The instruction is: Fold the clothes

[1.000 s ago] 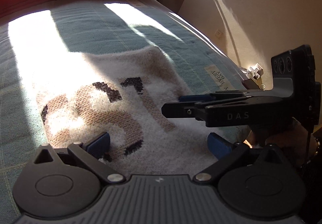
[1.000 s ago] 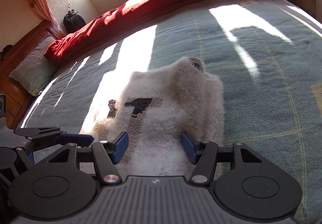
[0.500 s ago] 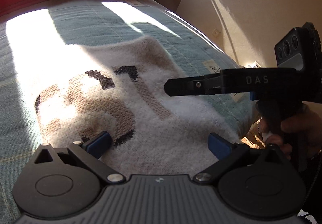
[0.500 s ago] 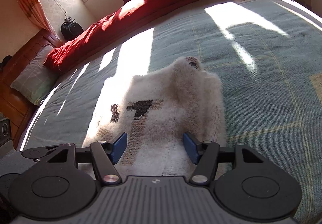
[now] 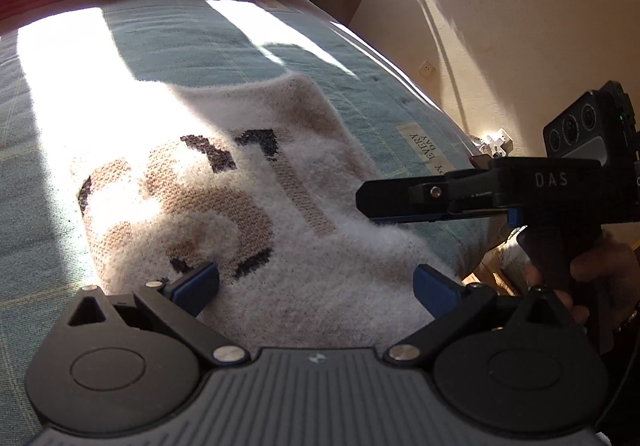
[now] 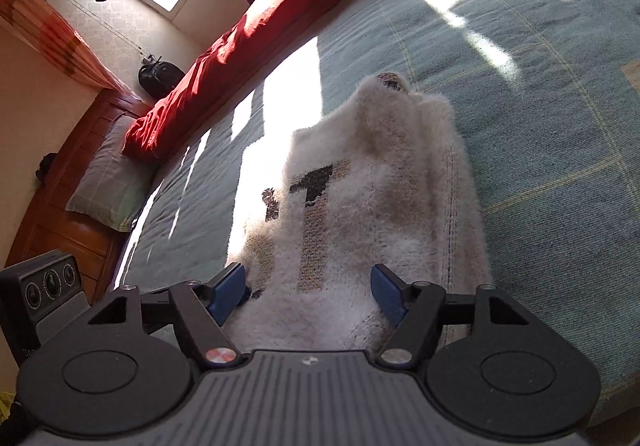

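The sweater [image 5: 256,213] lies on the bed [image 5: 180,41], its near edge between both grippers' spread, empty jaws; the right gripper [image 6: 308,292] is opening.

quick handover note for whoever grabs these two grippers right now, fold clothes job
Left gripper: open, empty, over the near edge of the fuzzy white sweater.
Right gripper: jaws opening, nothing pinched, sweater below them.
Sweater lies on the teal bedspread, already folded to a compact block, pattern side up, right edge doubled over.
Left to do: any last fold or smoothing; I can't tell if more is meant.
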Tool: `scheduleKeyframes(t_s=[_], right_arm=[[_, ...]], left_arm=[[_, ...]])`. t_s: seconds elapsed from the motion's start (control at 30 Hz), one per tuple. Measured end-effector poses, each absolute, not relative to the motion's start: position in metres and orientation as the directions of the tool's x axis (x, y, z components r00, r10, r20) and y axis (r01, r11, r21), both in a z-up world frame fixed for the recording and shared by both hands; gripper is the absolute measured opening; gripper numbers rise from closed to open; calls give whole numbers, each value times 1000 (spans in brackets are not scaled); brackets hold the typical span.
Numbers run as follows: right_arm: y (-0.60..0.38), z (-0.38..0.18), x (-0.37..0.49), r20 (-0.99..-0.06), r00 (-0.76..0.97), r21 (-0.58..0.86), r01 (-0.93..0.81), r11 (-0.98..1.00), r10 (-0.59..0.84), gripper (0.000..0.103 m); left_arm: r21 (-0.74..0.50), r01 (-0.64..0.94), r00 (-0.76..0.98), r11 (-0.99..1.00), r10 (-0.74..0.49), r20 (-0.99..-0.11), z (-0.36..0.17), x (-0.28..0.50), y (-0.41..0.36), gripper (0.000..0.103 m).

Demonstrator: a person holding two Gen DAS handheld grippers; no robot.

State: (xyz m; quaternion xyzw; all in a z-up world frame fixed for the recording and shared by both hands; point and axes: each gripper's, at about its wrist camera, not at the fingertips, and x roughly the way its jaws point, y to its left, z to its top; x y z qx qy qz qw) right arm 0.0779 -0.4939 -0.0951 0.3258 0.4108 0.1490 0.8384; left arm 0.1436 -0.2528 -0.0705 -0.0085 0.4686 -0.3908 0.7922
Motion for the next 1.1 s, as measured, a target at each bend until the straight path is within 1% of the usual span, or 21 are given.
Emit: scheduleKeyframes(t_s=[0.1,0.17,0.23,0.27,0.33,0.43,0.5,0.53,0.57,0.63,0.73,0.8,0.9,0.97,1.1], right_arm=[[-490,-85,75,-584,611,671,-9,742,535,76],[-491,-86,74,-578,597,696,4,718,556,78],[-494,-92,71,-581,591,707,27,707,559,78],[-496,-95,70,-594,587,705,50,707,550,78],[-497,-99,67,-602,586,701,61,711,543,78],[-494,-93,62,-611,594,680,55,731,523,78],[-492,-83,61,-602,607,676,41,736,519,78],[-491,-79,60,-593,612,677,27,735,524,80],[-490,-74,60,-583,617,679,13,734,529,82],[-489,-74,61,-580,599,696,12,718,552,83],[-486,-86,62,-622,578,679,61,732,528,83],[-485,-89,60,-629,575,678,78,730,523,83],[-485,-76,56,-622,602,656,53,753,500,83],[-489,-67,55,-621,623,641,55,765,476,85],[-502,-58,62,-588,655,659,49,750,474,86]], left_arm=[[-392,642,238,659,-658,-715,-62,134,-250,102],[-370,662,233,652,-648,-725,-64,128,-254,102],[-344,642,233,685,-602,-764,-75,129,-259,102],[-350,634,226,690,-598,-769,-80,130,-260,102],[-371,621,222,691,-609,-762,-84,132,-261,102],[-359,626,227,693,-602,-766,-79,130,-260,102],[-343,638,239,689,-601,-763,-71,126,-258,102],[-339,646,239,684,-603,-761,-69,123,-256,102],[-341,649,233,680,-605,-761,-69,121,-255,102],[-357,645,217,676,-609,-763,-73,118,-253,102],[-375,618,200,691,-599,-775,-85,118,-252,102],[-371,620,208,691,-601,-772,-82,118,-252,102],[-351,620,247,702,-599,-762,-70,119,-246,102],[-344,602,279,721,-594,-755,-63,123,-238,102],[-377,552,324,743,-608,-724,-51,144,-223,102]])
